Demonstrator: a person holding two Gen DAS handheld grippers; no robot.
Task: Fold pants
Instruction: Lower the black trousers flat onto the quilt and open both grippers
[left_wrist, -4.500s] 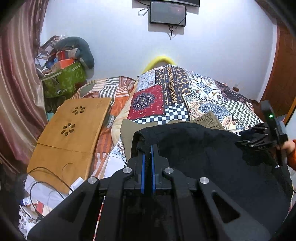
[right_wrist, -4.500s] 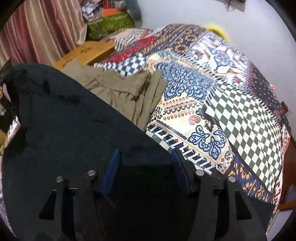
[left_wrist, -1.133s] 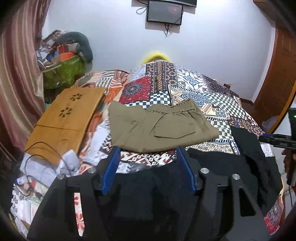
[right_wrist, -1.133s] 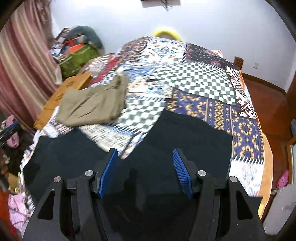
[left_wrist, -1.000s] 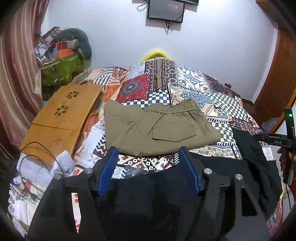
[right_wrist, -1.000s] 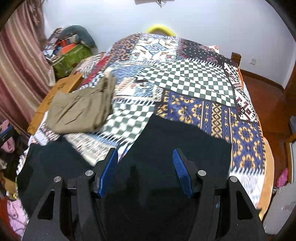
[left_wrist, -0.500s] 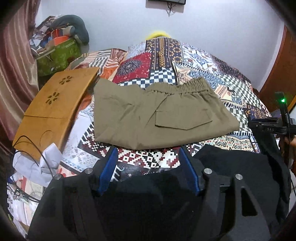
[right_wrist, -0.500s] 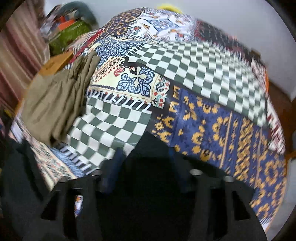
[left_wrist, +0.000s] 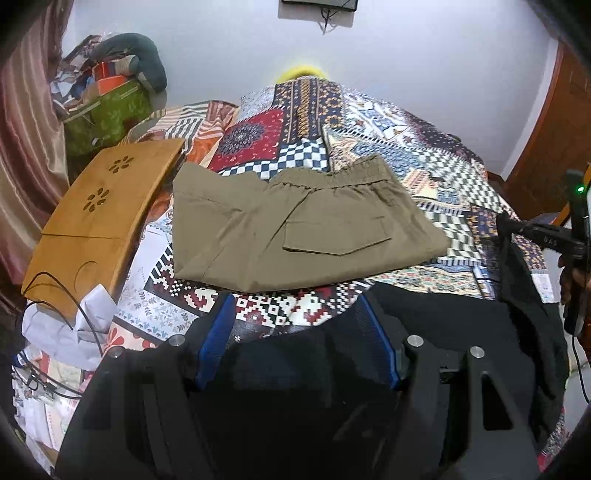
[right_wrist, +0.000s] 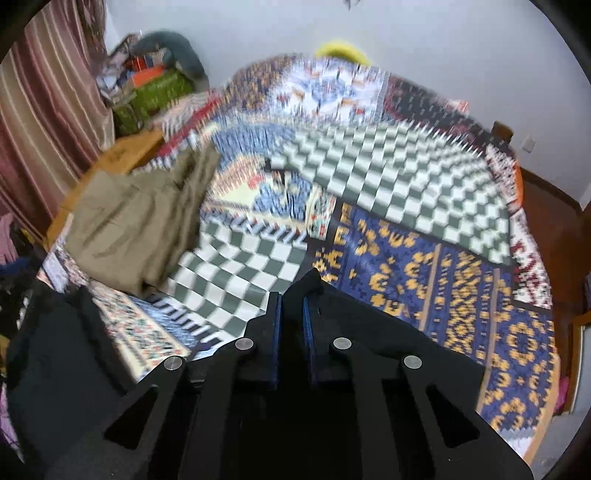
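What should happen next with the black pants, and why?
Probably close the left gripper on the black pants. Its jaws stand open over the cloth, while the right gripper is closing with a peak of black fabric between its pads; both need hold before lifting to fold.

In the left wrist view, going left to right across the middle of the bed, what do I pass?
Wooden lap tray → folded olive pants → bare patterned bedspread → raised edge of the black pants → right hand-held gripper.

Matt black cloth pants (left_wrist: 461, 325)
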